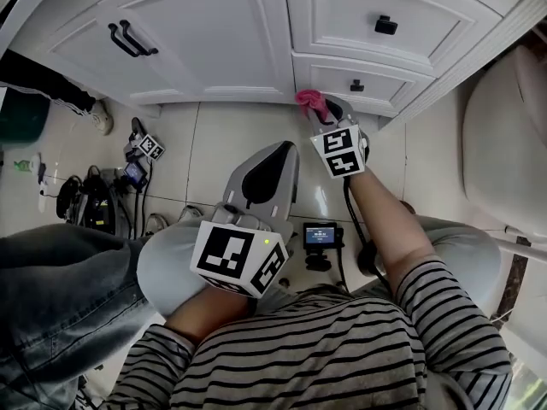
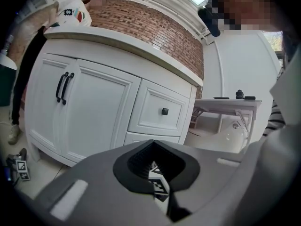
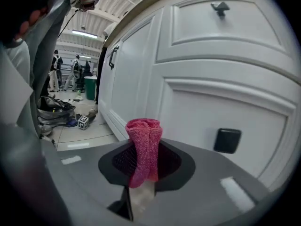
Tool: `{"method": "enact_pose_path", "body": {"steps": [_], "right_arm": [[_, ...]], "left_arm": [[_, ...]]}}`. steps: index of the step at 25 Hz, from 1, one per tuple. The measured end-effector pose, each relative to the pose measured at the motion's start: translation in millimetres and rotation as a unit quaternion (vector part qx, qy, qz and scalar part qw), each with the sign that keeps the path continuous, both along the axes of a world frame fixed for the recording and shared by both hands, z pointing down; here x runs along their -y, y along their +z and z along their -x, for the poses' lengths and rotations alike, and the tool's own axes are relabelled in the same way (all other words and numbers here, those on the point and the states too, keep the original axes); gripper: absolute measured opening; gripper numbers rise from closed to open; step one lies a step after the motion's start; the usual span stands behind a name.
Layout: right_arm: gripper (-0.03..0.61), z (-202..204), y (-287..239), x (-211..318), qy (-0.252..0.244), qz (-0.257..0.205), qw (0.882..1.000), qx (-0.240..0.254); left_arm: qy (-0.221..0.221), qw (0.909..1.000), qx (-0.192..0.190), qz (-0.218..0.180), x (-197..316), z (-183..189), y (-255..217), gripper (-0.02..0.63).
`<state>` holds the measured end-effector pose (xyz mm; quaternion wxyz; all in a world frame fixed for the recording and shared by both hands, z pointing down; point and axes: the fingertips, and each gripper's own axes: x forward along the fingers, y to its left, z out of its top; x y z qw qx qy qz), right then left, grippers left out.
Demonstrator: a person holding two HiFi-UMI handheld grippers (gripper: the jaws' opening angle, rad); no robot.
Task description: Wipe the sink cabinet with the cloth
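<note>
The white sink cabinet [image 1: 214,32] fills the top of the head view, with two black door handles [image 1: 131,38] and two drawers. My right gripper [image 1: 329,114] is shut on a bunched pink cloth [image 1: 310,102], held just in front of the lower drawer, left of its black knob [image 1: 356,85]. In the right gripper view the cloth [image 3: 143,145] sticks up from the jaws, close to the drawer front [image 3: 211,102] and its knob [image 3: 227,141]. My left gripper [image 1: 272,165] hangs lower, over the floor tiles, shut and holding nothing; it faces the cabinet [image 2: 99,107] from farther back.
Bags and cables [image 1: 94,196] and a marker cube [image 1: 151,147] lie on the floor at left. A jeans-clad leg [image 1: 60,289] is at lower left, a shoe [image 1: 102,116] near the cabinet. A large white fixture [image 1: 504,152] stands at right. A small device [image 1: 320,234] hangs by my knees.
</note>
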<state>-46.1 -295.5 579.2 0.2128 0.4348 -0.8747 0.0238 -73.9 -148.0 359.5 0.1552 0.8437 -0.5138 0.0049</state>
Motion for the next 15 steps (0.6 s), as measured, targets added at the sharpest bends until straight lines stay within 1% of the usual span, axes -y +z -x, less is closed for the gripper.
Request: {"method": "enact_pose_path", "body": {"steps": [1,3,5,8,10,12,13,15], "right_arm": [[0.086,5.4,8.2,4.1,-0.002,0.007,1.000,-0.007],[0.086,-7.9,24.5,15.9,0.019,0.023,0.999,-0.017],[0.089,-41.6,32.3,22.9,0.051,0.038,0.998,-0.013],[0.089,-106.4,33.0,21.0,0.103,0.052,0.993,-0.012],[0.091,-155.5,34.1,18.8,0.149,0.059,0.987,-0.022],[0.091,-195.4,33.7,15.7,0.191,0.067,0.979,-0.035],[0.093,-209.3,33.6,12.8,0.207,0.070,0.975,-0.041],[0.087,-224.7,30.2,4.5,0.233,0.076,0.968,-0.047]], "left_arm": [[-0.001,1.0000,0.000,0.003,0.7,1.6,1.8,0.000],[-0.003,1.0000,-0.002,0.008,3.6,4.0,3.0,0.000],[-0.004,0.9999,-0.006,0.009,6.9,5.7,2.7,0.000],[-0.003,0.9999,-0.011,0.008,9.2,5.3,1.2,0.000],[-0.001,0.9999,-0.012,0.004,8.7,2.8,-1.7,0.000],[0.000,0.9999,-0.009,-0.005,7.9,-0.1,-6.2,0.000],[0.001,0.9999,-0.008,-0.012,7.4,-1.6,-8.4,0.000],[0.003,0.9997,-0.004,-0.025,5.6,-4.3,-11.7,0.000]]}}
